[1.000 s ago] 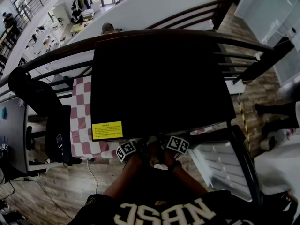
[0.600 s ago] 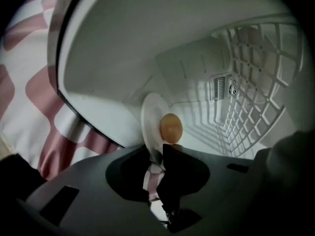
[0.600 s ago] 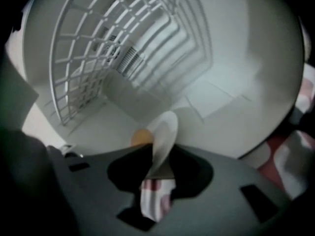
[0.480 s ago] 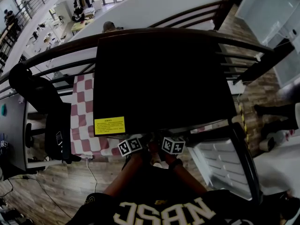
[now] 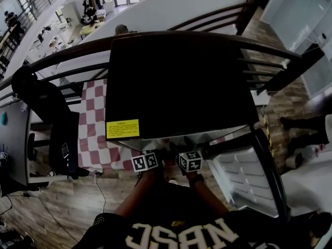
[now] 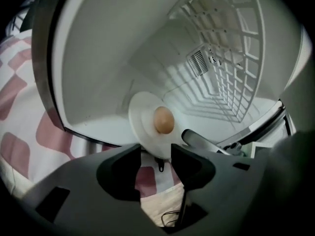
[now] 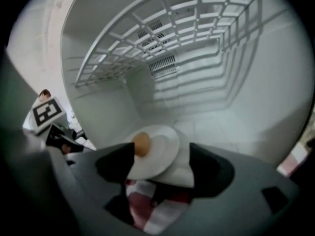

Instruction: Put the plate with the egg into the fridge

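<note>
A white plate (image 6: 147, 124) with a brown egg (image 6: 163, 120) lies on the white floor of the open fridge (image 5: 176, 87), just inside its front edge. My left gripper (image 6: 155, 162) is open. Its jaws have just been opening, and the plate's near rim lies between them without being pressed. In the right gripper view the same plate (image 7: 156, 150) and egg (image 7: 141, 143) sit between the wide jaws of my right gripper (image 7: 162, 167), which is open after just opening. In the head view both grippers, left (image 5: 147, 161) and right (image 5: 189, 161), meet at the fridge mouth under its black top.
A wire shelf (image 7: 162, 38) spans the fridge above the plate. The fridge door (image 5: 244, 178) stands open at the right. A red-and-white checked cloth (image 5: 93, 134) and a black chair (image 5: 52, 123) are to the left. A dark railing (image 5: 270, 51) runs behind.
Both marker cubes have rolled and drawn a little closer together at the fridge mouth. The hands stay in place.
</note>
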`<state>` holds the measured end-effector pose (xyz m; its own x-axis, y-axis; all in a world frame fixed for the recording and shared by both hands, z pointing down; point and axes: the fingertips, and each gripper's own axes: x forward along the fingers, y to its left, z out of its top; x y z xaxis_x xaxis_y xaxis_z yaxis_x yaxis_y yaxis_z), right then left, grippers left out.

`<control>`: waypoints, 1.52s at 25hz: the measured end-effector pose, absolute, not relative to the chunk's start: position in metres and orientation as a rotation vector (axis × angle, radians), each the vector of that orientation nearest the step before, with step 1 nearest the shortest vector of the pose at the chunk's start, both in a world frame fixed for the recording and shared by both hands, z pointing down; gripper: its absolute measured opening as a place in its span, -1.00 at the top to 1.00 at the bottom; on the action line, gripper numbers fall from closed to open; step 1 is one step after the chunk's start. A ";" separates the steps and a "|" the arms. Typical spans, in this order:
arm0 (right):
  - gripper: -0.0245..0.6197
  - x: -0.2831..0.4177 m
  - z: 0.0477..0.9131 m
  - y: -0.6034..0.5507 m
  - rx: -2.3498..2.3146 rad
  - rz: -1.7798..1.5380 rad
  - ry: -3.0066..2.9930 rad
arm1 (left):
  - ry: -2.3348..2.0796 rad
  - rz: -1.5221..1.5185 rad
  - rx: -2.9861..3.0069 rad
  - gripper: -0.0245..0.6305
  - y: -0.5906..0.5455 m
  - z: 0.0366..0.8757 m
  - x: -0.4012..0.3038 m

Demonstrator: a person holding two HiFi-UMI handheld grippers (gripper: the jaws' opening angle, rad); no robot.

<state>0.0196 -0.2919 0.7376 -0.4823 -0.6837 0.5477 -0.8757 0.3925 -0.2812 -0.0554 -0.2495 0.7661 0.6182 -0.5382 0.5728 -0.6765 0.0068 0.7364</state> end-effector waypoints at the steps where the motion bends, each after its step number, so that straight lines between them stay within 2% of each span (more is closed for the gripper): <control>1: -0.14 0.021 0.736 -0.290 1.354 0.753 -2.316 | -1.036 0.183 1.684 0.33 -0.247 0.768 -0.058; 9: -0.13 0.021 0.729 -0.268 1.253 0.471 -2.294 | -1.223 0.601 2.022 0.31 -0.231 0.767 -0.077; 15: -0.10 0.018 0.743 -0.243 1.179 0.472 -2.257 | -1.313 0.666 2.118 0.32 -0.215 0.769 -0.081; 21: 0.26 0.018 0.755 -0.234 1.165 0.535 -2.224 | -1.313 0.669 2.156 0.43 -0.213 0.769 -0.078; 24: 0.38 0.009 0.760 -0.231 1.120 0.554 -2.225 | -1.282 0.693 2.156 0.47 -0.216 0.772 -0.073; 30: 0.58 -0.002 0.767 -0.231 1.080 0.540 -2.179 | -1.270 0.717 2.156 0.71 -0.228 0.775 -0.070; 33: 0.68 -0.002 0.769 -0.233 1.080 0.539 -2.159 | -1.246 0.725 2.153 0.73 -0.231 0.777 -0.067; 38: 0.73 -0.002 0.771 -0.239 1.085 0.546 -2.144 | -1.215 0.746 2.159 0.76 -0.237 0.781 -0.061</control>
<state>-0.0022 -0.2387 0.7710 -0.4340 -0.5426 0.7191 -0.8207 0.5674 -0.0672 -0.0614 -0.2369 0.7807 0.4384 -0.5731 0.6923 -0.8768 -0.4421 0.1893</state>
